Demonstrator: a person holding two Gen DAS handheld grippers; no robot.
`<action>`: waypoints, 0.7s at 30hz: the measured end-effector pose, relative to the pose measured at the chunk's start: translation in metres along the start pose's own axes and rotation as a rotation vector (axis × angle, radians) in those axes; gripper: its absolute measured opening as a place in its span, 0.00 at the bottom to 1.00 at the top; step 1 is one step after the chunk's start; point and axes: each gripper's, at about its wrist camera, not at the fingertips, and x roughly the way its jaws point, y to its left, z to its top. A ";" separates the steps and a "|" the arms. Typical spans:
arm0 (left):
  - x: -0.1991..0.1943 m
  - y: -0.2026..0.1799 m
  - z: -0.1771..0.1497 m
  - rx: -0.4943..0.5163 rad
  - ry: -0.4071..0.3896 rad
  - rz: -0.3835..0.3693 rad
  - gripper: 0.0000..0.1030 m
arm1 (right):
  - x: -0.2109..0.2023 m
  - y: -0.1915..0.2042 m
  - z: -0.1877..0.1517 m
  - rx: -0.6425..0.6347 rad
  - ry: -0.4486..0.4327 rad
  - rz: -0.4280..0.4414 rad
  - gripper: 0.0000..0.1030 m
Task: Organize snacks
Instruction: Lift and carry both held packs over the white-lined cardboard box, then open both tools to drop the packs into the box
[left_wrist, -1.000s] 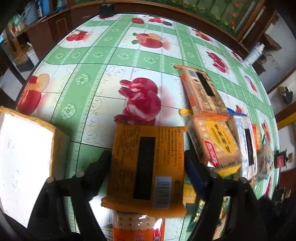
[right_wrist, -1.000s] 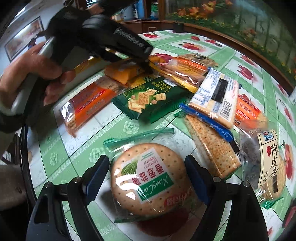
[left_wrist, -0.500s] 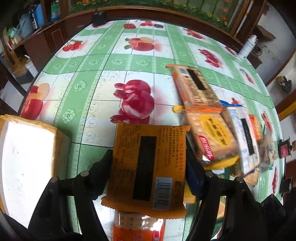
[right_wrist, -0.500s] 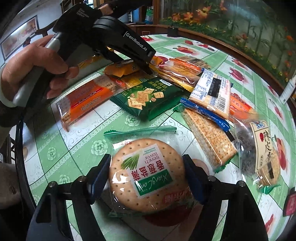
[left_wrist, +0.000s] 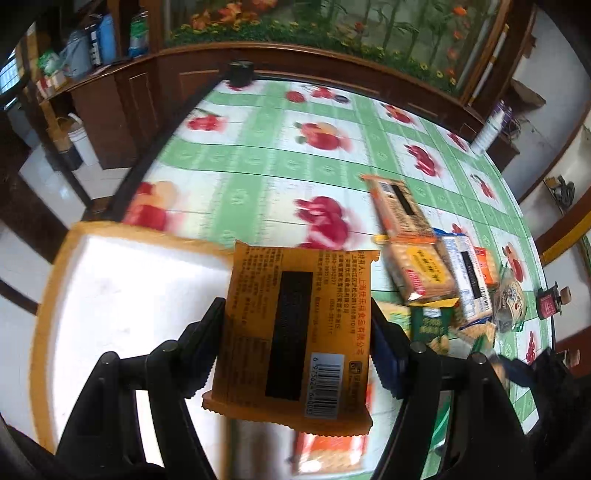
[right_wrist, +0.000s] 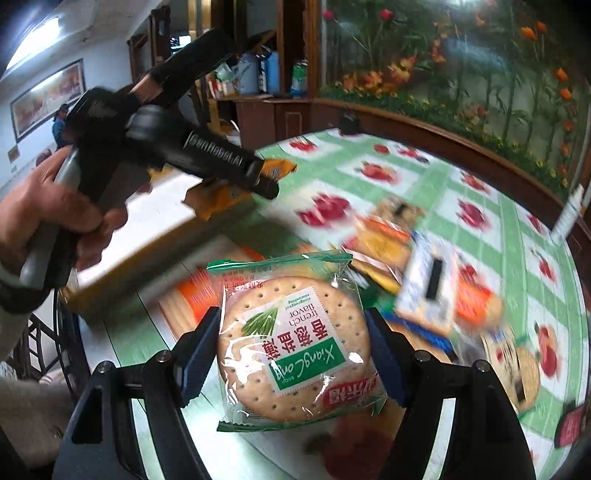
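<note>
My left gripper (left_wrist: 297, 343) is shut on an orange snack packet (left_wrist: 295, 317), barcode side up, held off the table beside the open cardboard box (left_wrist: 122, 295) with its white inside. In the right wrist view the same left gripper (right_wrist: 264, 184) hangs over the box (right_wrist: 155, 229), with the orange packet (right_wrist: 218, 199) in its jaws and a hand (right_wrist: 48, 206) on its handle. My right gripper (right_wrist: 293, 350) is shut on a clear-wrapped round cracker packet (right_wrist: 295, 343) with a green label, raised above the table.
Several snack packets (left_wrist: 424, 273) lie in a heap at the right of the green fruit-print tablecloth (left_wrist: 295, 162); among them is a white barcode pack (right_wrist: 428, 291). A white bottle (left_wrist: 487, 129) stands by the far wooden rail. A red-orange pack (left_wrist: 328, 454) lies below the left gripper.
Both grippers closed on their packets and lifted them off the table. The left one carried the orange packet toward the box. The snack heap now sits lower and further off in both views.
</note>
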 end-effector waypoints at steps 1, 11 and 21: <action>-0.006 0.012 -0.002 -0.011 -0.005 0.013 0.70 | 0.003 0.006 0.007 -0.008 -0.007 0.009 0.74; -0.026 0.111 -0.027 -0.123 -0.017 0.141 0.70 | 0.055 0.066 0.073 -0.086 -0.031 0.101 0.74; -0.007 0.152 -0.053 -0.157 0.017 0.251 0.70 | 0.138 0.095 0.125 -0.117 0.059 0.104 0.74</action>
